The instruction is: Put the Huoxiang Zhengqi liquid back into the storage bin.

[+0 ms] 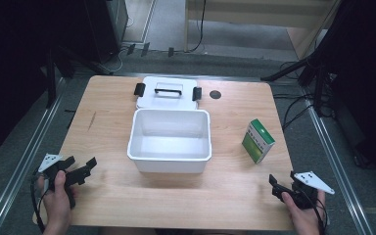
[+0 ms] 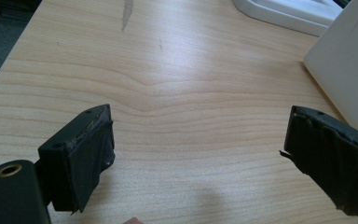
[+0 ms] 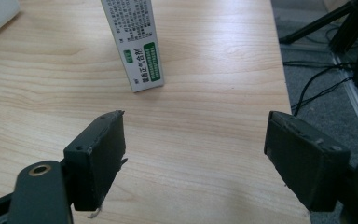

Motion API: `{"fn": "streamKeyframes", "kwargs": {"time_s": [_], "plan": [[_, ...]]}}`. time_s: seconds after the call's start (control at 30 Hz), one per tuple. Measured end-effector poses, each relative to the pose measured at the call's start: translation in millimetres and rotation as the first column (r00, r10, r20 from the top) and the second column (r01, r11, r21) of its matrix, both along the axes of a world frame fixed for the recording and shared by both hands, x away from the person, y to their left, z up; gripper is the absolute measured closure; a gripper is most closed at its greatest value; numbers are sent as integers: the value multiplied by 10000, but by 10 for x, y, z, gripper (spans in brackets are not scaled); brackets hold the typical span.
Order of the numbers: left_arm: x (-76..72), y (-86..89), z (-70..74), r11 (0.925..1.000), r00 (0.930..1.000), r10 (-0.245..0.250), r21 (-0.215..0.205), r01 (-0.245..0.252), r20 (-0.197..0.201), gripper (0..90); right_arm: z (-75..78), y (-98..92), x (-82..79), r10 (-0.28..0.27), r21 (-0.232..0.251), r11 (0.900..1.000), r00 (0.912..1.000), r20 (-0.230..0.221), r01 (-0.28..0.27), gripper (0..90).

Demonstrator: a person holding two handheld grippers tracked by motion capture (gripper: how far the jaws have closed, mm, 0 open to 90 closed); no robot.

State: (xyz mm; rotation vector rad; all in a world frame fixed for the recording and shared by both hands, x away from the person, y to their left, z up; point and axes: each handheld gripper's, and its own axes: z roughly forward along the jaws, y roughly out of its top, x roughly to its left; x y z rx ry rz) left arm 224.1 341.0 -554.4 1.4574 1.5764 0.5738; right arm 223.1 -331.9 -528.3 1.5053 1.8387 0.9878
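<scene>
A white plastic bin (image 1: 170, 141) sits open and empty at the centre of a light wooden table (image 1: 117, 196), its long side facing the person, while its white lid (image 1: 166, 91) lies flat just behind it, touching or nearly touching the bin's far rim, with a black handle (image 1: 168, 91) on top and a black latch at each end. To the right of the bin and apart from it, a green-and-white carton (image 1: 258, 141) stands upright on the wood, turned at an angle to the table edge; in the right gripper view the same carton (image 3: 134, 44) rises ahead of the jaws and to their left, printed text on its white face and a green label low on it. A small dark round hole (image 1: 216, 95) marks the tabletop to the right of the lid. At the near left corner the person's left hand (image 1: 58, 193) holds the left gripper (image 1: 81, 169) low over the table, jaws spread wide with nothing between them; in its own view the left gripper (image 2: 198, 154) frames bare wood grain, with the bin's white wall (image 2: 349, 65) at the right edge. At the near right corner the right hand (image 1: 301, 213) holds the right gripper (image 1: 281, 182), its jaws likewise wide apart and empty above the table's right edge, as the right gripper (image 3: 196, 158) view confirms. Black cables (image 3: 317, 84) trail across the grey floor beyond that edge.
</scene>
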Motion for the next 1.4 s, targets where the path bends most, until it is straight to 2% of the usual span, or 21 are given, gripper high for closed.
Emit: {"fn": "streamKeyframes", "kwargs": {"time_s": [0.1, 0.17, 0.3, 0.43, 0.53, 0.57, 0.7, 0.73, 0.77, 0.83, 0.87, 0.9, 0.93, 1.03, 1.07, 1.1, 1.13, 1.27, 1.3, 1.33, 1.4], "plan": [[0, 8, -1, 10000, 10000, -7, -45, 7, -16, 92, 81, 48, 55, 335, -125, 9993, 9985, -437, -341, 210], [2, 9, -1, 10000, 10000, -4, -87, 4, -25, 92, 154, 123, 122, 524, -543, 9968, 9929, -1072, -585, 208], [1, 13, -3, 9999, 10000, -17, -107, 17, -13, 92, 216, 177, 202, 594, -898, 9931, 9848, -1631, -748, 206], [1, 11, -2, 10000, 10000, -1, -82, 1, -13, 92, 313, 252, 330, 756, -1437, 9829, 9635, -2568, -1154, 199], [1, 10, -1, 10000, 10000, 1, -75, -1, -23, 92, 343, 303, 403, 839, -1832, 9714, 9401, -3304, -1511, 191], [1, 10, -1, 10000, 10000, 1, -75, -1, -23, 92, 343, 303, 403, 839, -1832, 9714, 9401, -3304, -1511, 191], [1, 11, -2, 10000, 10000, 0, -79, 0, -17, 92, 385, 355, 494, 898, -2233, 9540, 9015, -4234, -1999, 175], [2, 11, -3, 9999, 10000, -1, -100, 1, -17, 92, 419, 363, 543, 867, -2291, 9495, 8810, -4651, -2144, 172], [3, 10, -3, 9999, 10000, 11, -111, -11, -14, 92, 444, 365, 567, 857, -2270, 9486, 8695, -4864, -2204, 169], [4, 11, -4, 9999, 10000, 4, -118, -5, -17, 92, 506, 365, 615, 873, -2276, 9448, 8506, -5185, -2357, 175], [4, 12, -4, 9999, 10000, -6, -129, 6, -18, 92, 537, 366, 644, 930, -2161, 9451, 8360, -5408, -2449, 172], [4, 12, -4, 9999, 10000, -6, -129, 6, -18, 92, 537, 366, 644, 930, -2161, 9451, 8360, -5408, -2449, 172], [4, 13, -4, 9999, 10000, -9, -131, 9, -34, 92, 605, 375, 690, 986, -2056, 9442, 8165, -5689, -2573, 177], [5, 13, -4, 9999, 10000, -11, -143, 11, -30, 92, 696, 403, 748, 1108, -2207, 9280, 7879, -6057, -3002, 182], [5, 13, -5, 9999, 10000, -10, -147, 10, -30, 92, 725, 417, 766, 1086, -2305, 9223, 7804, -6158, -3103, 181], [5, 13, -5, 9999, 10000, -10, -147, 10, -30, 92, 725, 417, 766, 1086, -2305, 9223, 7804, -6158, -3103, 181], [5, 15, -4, 9999, 10000, -16, -150, 15, -38, 92, 781, 441, 801, 1113, -2395, 9136, 7687, -6299, -3286, 182], [6, 15, -5, 9999, 10000, -22, -147, 21, -51, 92, 865, 490, 875, 1135, -2512, 8980, 7418, -6609, -3612, 181], [6, 15, -5, 9999, 10000, -22, -147, 21, -51, 92, 865, 490, 875, 1135, -2512, 8980, 7418, -6609, -3612, 181], [6, 16, -5, 9999, 10000, -21, -145, 21, -50, 92, 906, 517, 909, 1109, -2570, 8915, 7299, -6745, -3730, 180], [6, 16, -5, 9999, 10000, -20, -146, 19, -50, 92, 952, 545, 939, 1065, -2619, 8882, 7236, -6820, -3775, 180]]}}
